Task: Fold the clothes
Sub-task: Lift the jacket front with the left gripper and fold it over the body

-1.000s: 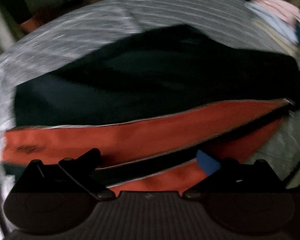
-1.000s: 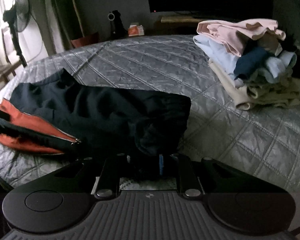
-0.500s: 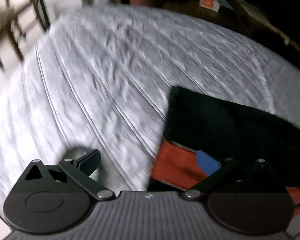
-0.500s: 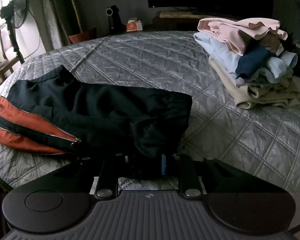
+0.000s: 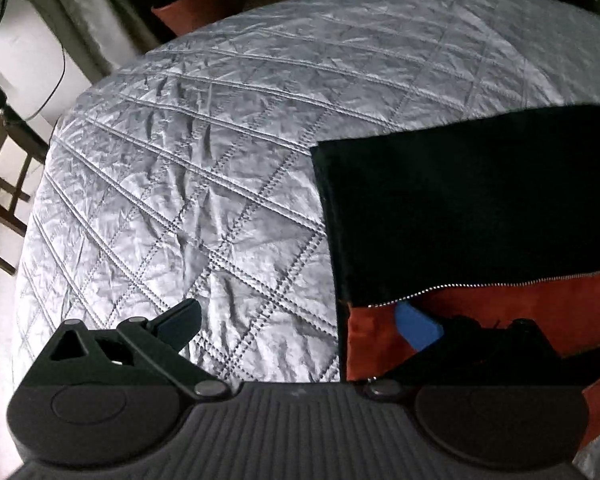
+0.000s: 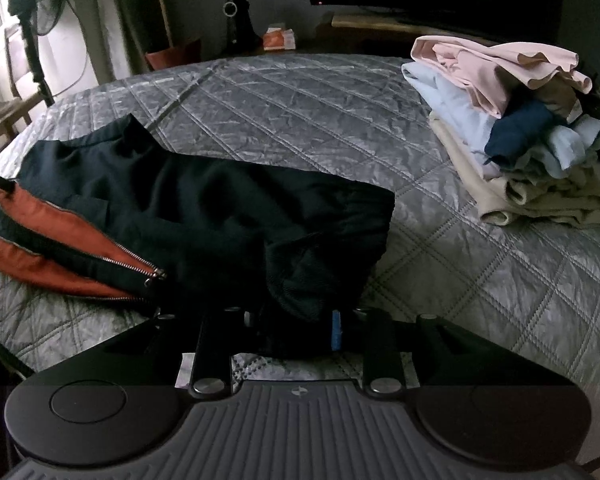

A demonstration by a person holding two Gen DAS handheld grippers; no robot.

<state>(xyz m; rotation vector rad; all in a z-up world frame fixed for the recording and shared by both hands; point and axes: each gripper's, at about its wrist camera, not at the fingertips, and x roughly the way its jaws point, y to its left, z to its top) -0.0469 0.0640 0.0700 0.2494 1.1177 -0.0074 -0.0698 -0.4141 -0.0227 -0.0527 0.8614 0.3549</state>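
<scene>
The dark jacket (image 6: 204, 216) lies across the left and centre of the quilt (image 6: 480, 300), orange lining (image 6: 60, 220) showing lower left. The right gripper (image 6: 292, 330), jaws just easing apart, straddles bunched cloth; the left gripper (image 5: 300, 322) is spread wide, empty, at the hem. Probably between folds; next needs a fresh edge grasp.

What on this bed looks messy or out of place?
The dark jacket lies rumpled, zip open with orange lining showing, one end bunched at the right gripper. The clothes stack looks uneven.

Bare grey quilt (image 5: 204, 184) lies open left of the dark jacket (image 6: 204, 216) and between it and the stacked clothes (image 6: 512, 132). The stack blocks the bed's right side.
</scene>
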